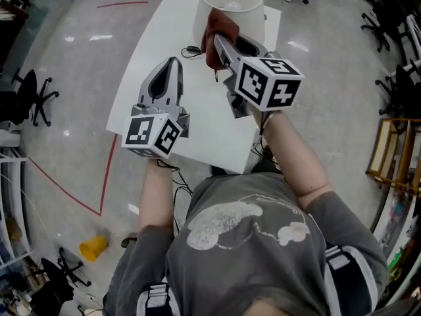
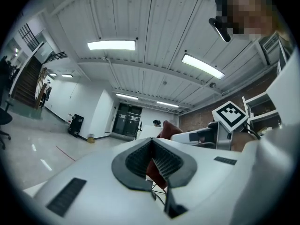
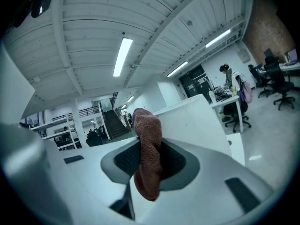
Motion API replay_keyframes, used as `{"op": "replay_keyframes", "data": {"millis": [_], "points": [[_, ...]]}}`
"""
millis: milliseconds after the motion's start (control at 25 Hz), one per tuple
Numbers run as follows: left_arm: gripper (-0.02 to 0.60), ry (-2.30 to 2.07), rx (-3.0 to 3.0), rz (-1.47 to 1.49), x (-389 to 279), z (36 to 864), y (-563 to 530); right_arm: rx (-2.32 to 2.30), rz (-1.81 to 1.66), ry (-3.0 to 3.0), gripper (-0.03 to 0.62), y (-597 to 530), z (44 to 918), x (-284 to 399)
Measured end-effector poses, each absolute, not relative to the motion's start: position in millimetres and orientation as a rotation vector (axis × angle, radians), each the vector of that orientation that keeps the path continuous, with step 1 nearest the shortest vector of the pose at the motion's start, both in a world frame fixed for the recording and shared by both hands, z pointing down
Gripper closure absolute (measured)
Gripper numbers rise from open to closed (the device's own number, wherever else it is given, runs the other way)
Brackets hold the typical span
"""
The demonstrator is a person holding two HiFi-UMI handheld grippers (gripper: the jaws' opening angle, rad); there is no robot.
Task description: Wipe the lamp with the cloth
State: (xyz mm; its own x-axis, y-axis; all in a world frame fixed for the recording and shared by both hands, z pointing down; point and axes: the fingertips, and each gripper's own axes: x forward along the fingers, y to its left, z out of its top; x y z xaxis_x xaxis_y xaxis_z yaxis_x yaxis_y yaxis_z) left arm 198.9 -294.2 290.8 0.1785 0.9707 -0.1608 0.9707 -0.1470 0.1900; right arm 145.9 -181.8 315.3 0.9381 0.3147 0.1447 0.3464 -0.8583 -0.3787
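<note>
Head view: we've got the right gripper [image 1: 218, 41] raised at the far end of the white table [image 1: 197, 133], jaws pinching the reddish-brown cloth [image 1: 214, 24]. The cloth bunches just past the fingertips and sits against the near side of the lamp [image 1: 230, 4], on its white shade. The left gripper [image 1: 172, 63] is over the table, well short of the lamp, with nothing ahead of its fingertips except tabletop and a thin black cable [image 1: 191, 49].

Left gripper view: jaws pressed together at the tips, nothing between them. The cloth [image 2: 169, 127] and the right gripper's marker cube [image 2: 230, 116] show beyond the fingertips and off to the right.

Right gripper view: jaws are clamped on the cloth [image 3: 148, 156], which pokes out above the fingertips and hangs below them. The shade [image 3: 197, 121] is directly behind the fingertips (contact looks likely, but we can't confirm it here).

Status, our read: the grab is done and the cloth is at the shade, so wiping is starting or in progress. We can't tell how much of the shade is covered. The far side of the shade is still to wipe, as are the stem and base, which aren't visible in any view.
</note>
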Motion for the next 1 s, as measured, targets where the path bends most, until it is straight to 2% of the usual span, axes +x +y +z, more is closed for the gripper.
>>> {"op": "replay_keyframes", "data": {"millis": [680, 1000], "points": [[0.574, 1.601, 2.435, 0.171, 147.1, 352.5, -275.6, -2.609, -0.452, -0.234, 0.497, -152.6, 425.9, 93.8], [0.574, 1.504, 2.509, 0.115, 117.9, 339.5, -258.0, -2.760, -0.352, -0.006, 0.497, -134.6, 394.3, 69.5]]}}
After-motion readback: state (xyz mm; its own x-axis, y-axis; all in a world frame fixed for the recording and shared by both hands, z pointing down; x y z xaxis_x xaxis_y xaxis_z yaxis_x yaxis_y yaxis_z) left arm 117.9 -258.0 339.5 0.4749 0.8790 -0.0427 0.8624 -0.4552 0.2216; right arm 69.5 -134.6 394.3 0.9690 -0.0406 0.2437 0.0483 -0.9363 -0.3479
